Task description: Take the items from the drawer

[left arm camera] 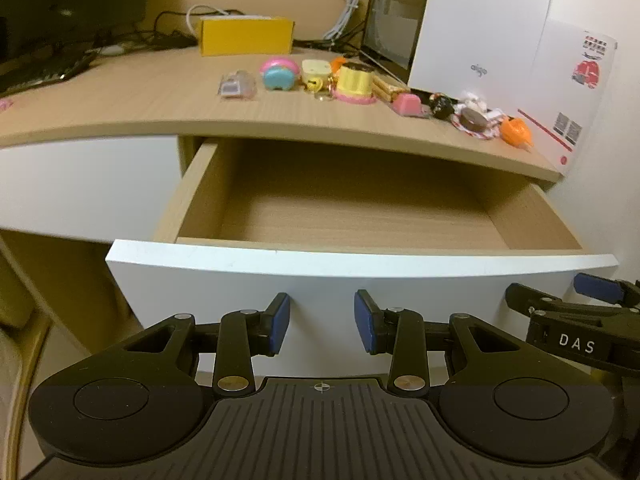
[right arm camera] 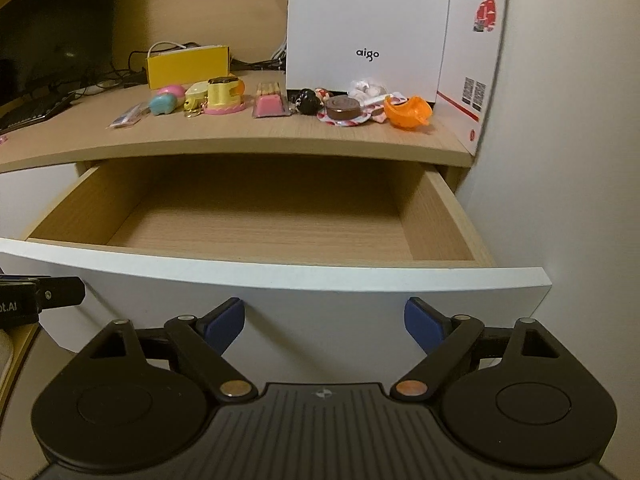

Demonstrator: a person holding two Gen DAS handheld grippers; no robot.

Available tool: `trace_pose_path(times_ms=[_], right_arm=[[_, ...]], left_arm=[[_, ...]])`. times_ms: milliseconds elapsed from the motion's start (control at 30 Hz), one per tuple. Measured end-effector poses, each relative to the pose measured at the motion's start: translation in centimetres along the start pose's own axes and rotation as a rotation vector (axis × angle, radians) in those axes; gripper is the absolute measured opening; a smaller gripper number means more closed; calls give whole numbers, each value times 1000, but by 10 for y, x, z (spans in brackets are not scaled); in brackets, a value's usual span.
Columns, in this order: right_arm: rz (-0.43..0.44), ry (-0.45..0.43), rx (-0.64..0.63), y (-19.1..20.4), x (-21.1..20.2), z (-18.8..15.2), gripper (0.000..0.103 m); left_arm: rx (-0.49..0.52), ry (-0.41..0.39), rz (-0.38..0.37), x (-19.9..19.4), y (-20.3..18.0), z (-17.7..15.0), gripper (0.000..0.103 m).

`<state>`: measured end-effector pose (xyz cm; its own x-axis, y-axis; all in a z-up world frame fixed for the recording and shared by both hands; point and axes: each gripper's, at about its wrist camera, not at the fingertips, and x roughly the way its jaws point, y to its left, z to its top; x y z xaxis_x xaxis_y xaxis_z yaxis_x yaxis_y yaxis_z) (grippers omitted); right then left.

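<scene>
The drawer [left arm camera: 360,216] stood pulled out under the front edge of the worktop [left arm camera: 120,100], and its wooden bottom showed nothing inside. The items [right arm camera: 340,108] lay in a row on the worktop, toward its right end, near the white box [right arm camera: 368,20]. So the taking out seemed finished, and the step in hand was probably to close the drawer.

The left hand-held gripper [left arm camera: 322,328] and the right hand-held gripper [right arm camera: 324,324] were both open and empty, low before the white drawer front [right arm camera: 320,300]. To do it well, they should push the smooth flat panel evenly, both sides together.

The items were small, glossy toys: a brown round cake, an orange shell, a pink block.
</scene>
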<state>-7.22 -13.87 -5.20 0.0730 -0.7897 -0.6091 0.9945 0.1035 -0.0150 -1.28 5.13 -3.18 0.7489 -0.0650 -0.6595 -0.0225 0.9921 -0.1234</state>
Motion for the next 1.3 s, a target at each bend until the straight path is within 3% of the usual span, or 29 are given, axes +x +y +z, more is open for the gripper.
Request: trace_pose_path(times_ms=[567, 767, 833, 1000, 1300], right_arm=[[-34, -58, 26, 7, 102, 68, 87], [-38, -55, 27, 10, 126, 83, 89], [-19, -43, 12, 11, 131, 87, 95], [-10, -59, -27, 16, 129, 86, 96], [59, -18, 46, -3, 62, 90, 96]], left_arm=[[104, -95, 12, 90, 7, 69, 39], [76, -82, 9, 108, 11, 84, 40], [58, -79, 8, 109, 11, 84, 40], [74, -90, 34, 104, 11, 85, 40], [63, -136, 19, 31, -13, 75, 40]])
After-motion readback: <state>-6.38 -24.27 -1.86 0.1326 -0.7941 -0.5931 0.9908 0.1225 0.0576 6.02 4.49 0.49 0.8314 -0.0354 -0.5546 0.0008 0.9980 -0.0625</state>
